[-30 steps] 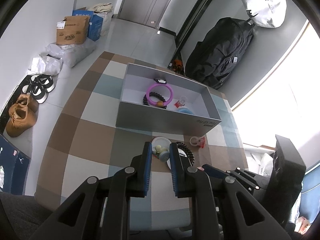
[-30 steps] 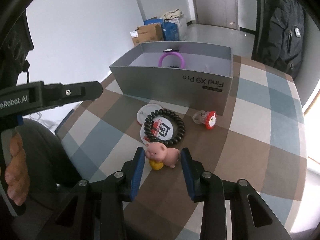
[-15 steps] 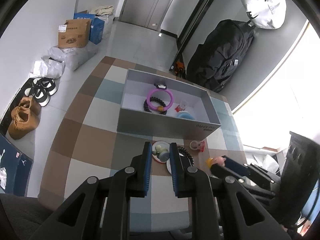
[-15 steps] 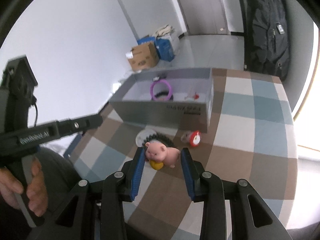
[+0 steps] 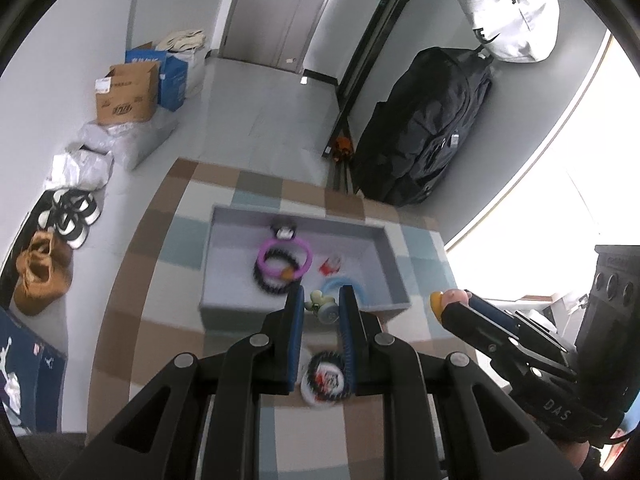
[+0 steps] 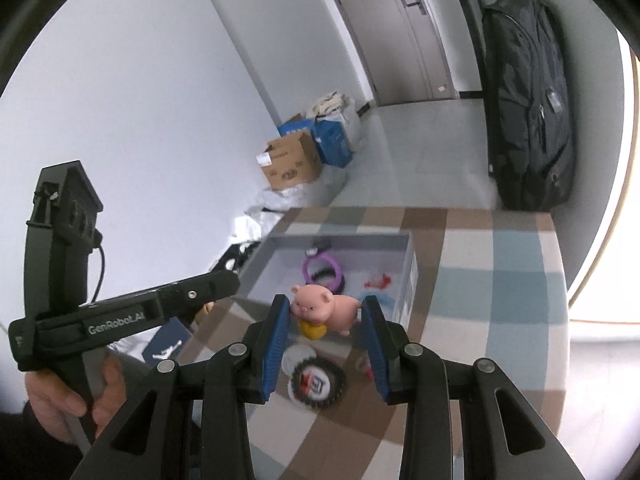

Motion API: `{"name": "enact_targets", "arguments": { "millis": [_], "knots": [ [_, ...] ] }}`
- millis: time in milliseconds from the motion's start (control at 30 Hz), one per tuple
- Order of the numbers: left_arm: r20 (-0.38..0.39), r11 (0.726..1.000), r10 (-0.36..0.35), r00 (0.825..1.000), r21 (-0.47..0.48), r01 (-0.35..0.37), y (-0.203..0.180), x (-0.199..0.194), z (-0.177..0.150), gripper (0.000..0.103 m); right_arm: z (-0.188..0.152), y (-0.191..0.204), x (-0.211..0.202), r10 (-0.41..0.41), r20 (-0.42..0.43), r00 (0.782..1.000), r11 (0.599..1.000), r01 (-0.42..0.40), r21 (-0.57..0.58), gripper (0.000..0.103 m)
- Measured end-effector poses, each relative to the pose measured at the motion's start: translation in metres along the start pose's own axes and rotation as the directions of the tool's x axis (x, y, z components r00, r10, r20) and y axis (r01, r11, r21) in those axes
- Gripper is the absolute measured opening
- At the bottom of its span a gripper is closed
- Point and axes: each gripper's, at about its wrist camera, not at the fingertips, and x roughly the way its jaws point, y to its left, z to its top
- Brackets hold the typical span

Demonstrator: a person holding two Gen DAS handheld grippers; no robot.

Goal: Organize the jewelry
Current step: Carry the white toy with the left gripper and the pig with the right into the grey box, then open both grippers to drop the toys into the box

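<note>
My left gripper (image 5: 320, 306) is shut on a small green and grey trinket (image 5: 323, 306), held high above the near wall of the grey box (image 5: 304, 307). My right gripper (image 6: 324, 310) is shut on a pink pig figure (image 6: 326, 307) with a yellow base, also raised above the table; it shows at the right in the left wrist view (image 5: 448, 300). The box holds a purple ring (image 5: 284, 258), a black bead bracelet (image 5: 272, 280), a red trinket (image 5: 330, 265) and a blue ring (image 5: 340, 284). A black bead bracelet on a white disc (image 5: 326, 378) lies on the checked cloth.
The checked tablecloth (image 6: 500, 280) covers the table. A red and white trinket (image 6: 366, 366) lies on it near the box. On the floor beyond are cardboard boxes (image 5: 126, 94), shoes (image 5: 40, 268) and a black bag (image 5: 424, 136).
Both grippers have risen high above the table with their objects and moved toward the box. The box now looks smaller and lies below them.
</note>
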Motion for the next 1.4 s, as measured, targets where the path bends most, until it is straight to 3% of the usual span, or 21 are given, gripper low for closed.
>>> {"name": "enact_targets", "arguments": {
  "millis": [467, 767, 1333, 1400],
  "knots": [
    [-0.028, 1.000, -0.020, 0.999, 0.020, 0.020, 0.009, 0.048, 0.035, 0.013, 0.050, -0.021, 0.048, 0.021, 0.000, 1.000, 0.999, -0.021, -0.027, 0.036],
    [-0.084, 0.999, -0.043, 0.996, 0.025, 0.045, 0.013, 0.071, 0.038, 0.013, 0.046, -0.035, 0.087, 0.048, -0.060, 0.997, 0.999, -0.048, 0.004, 0.036],
    [-0.143, 0.994, -0.112, 0.983, -0.006, 0.113, 0.019, 0.084, 0.040, 0.014, 0.039, -0.046, 0.101, 0.048, -0.132, 0.990, 0.999, -0.046, 0.023, 0.037],
    [-0.156, 0.993, -0.122, 0.980, -0.012, 0.121, 0.018, 0.086, 0.040, 0.020, 0.039, -0.047, 0.100, 0.059, -0.130, 0.990, 0.998, -0.055, 0.033, 0.038]
  ]
}}
